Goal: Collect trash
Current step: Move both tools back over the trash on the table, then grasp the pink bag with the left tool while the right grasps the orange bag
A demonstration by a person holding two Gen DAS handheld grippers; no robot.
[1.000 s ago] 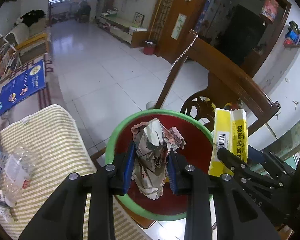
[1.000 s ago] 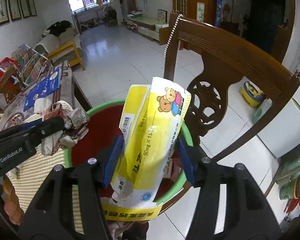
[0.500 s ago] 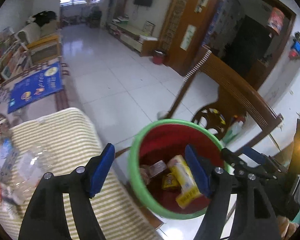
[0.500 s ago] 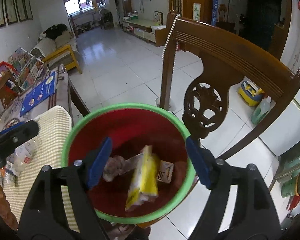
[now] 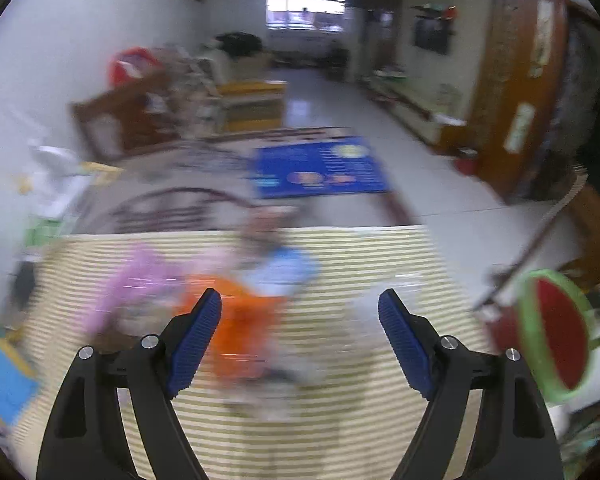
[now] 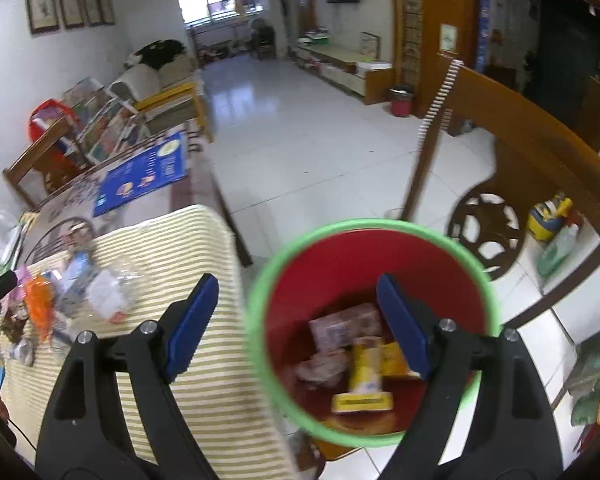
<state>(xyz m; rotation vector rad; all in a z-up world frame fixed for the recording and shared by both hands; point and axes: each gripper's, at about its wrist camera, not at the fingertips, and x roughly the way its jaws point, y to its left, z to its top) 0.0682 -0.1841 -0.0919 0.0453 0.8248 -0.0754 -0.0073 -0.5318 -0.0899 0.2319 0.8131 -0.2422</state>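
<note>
A red bin with a green rim (image 6: 260, 280) stands beside the table; it also shows at the right edge of the left wrist view (image 5: 526, 320). Inside lie a yellow packet (image 6: 366, 372) and crumpled paper (image 6: 324, 366). My right gripper (image 6: 298, 320) is open and empty, above the bin's left rim. My left gripper (image 5: 300, 328) is open and empty over the striped cloth (image 5: 340, 420), facing a blurred pile of trash: an orange wrapper (image 5: 240, 320), a pink piece (image 5: 136, 280), a light blue piece (image 5: 288, 272). The pile also shows in the right wrist view (image 6: 40, 304).
A wooden chair (image 6: 540, 168) stands behind the bin. A blue leaflet (image 5: 320, 168) lies on the far table part. A clear plastic wrapper (image 6: 108, 292) lies on the cloth. Shelves and a bench line the left wall. The left wrist view is motion-blurred.
Both grippers opened and dropped the crumpled paper and the yellow packet into the bin. The left gripper then swung left to the trash pile; the right shifted slightly left.
</note>
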